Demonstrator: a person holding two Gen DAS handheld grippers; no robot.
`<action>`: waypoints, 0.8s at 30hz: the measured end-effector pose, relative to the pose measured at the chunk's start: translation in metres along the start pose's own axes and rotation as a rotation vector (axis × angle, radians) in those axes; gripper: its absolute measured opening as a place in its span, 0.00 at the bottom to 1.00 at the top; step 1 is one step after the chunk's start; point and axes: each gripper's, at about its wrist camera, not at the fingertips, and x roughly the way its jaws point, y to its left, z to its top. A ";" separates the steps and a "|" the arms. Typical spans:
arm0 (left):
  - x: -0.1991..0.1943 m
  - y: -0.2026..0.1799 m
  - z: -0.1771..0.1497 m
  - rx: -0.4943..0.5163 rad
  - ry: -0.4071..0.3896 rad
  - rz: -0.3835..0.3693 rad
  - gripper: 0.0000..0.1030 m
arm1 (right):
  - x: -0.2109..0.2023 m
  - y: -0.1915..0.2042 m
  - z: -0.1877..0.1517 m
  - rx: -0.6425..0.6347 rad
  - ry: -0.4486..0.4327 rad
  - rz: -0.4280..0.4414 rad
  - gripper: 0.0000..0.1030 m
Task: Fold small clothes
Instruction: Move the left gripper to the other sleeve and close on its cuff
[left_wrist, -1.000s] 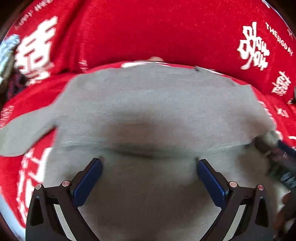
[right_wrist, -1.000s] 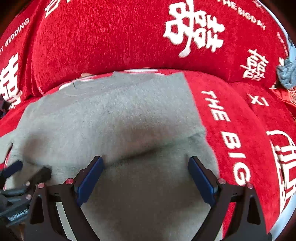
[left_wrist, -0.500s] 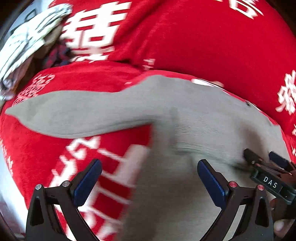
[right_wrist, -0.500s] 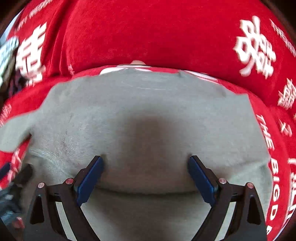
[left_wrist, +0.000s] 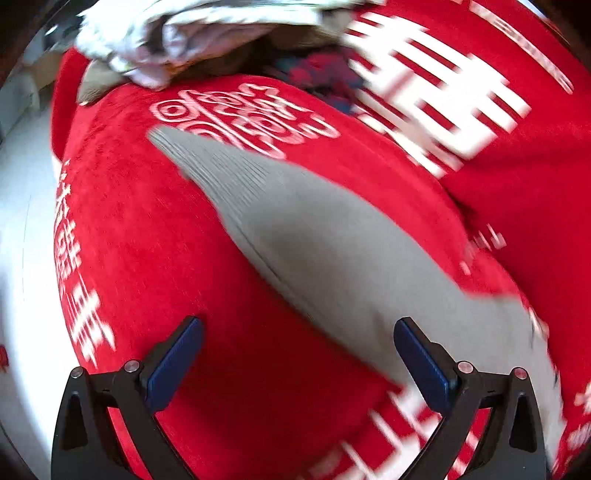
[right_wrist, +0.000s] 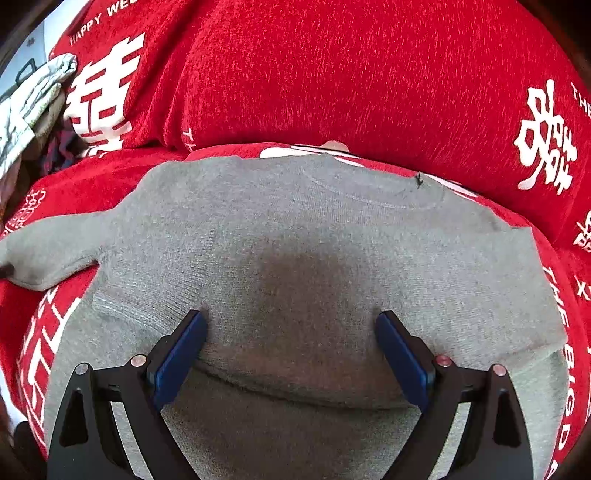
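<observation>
A small grey knit sweater lies on a red sofa seat, folded across its middle, neckline toward the backrest. Its left sleeve stretches out to the left. My right gripper is open, its blue pads resting on the sweater's body just above the fold edge. In the left wrist view the sleeve runs diagonally from upper left to lower right, blurred by motion. My left gripper is open and empty, over red fabric at the sleeve's lower edge.
The sofa cover is red with white characters and lettering. A heap of other clothes lies at the far left end of the sofa, also in the right wrist view. White floor lies past the sofa's left edge.
My left gripper has swung left, away from the sweater's body, to the outstretched sleeve. My right gripper has shifted left to the middle of the sweater. Both stay open.
</observation>
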 end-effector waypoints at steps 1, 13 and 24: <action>0.005 0.008 0.009 -0.024 0.000 -0.015 1.00 | -0.001 0.001 0.000 0.000 -0.001 -0.003 0.92; 0.025 0.008 0.058 0.048 -0.011 -0.093 0.10 | -0.009 0.005 0.010 0.003 -0.018 -0.020 0.92; -0.013 -0.012 0.053 0.219 -0.196 0.110 0.10 | 0.036 0.092 0.069 -0.151 0.023 -0.054 0.92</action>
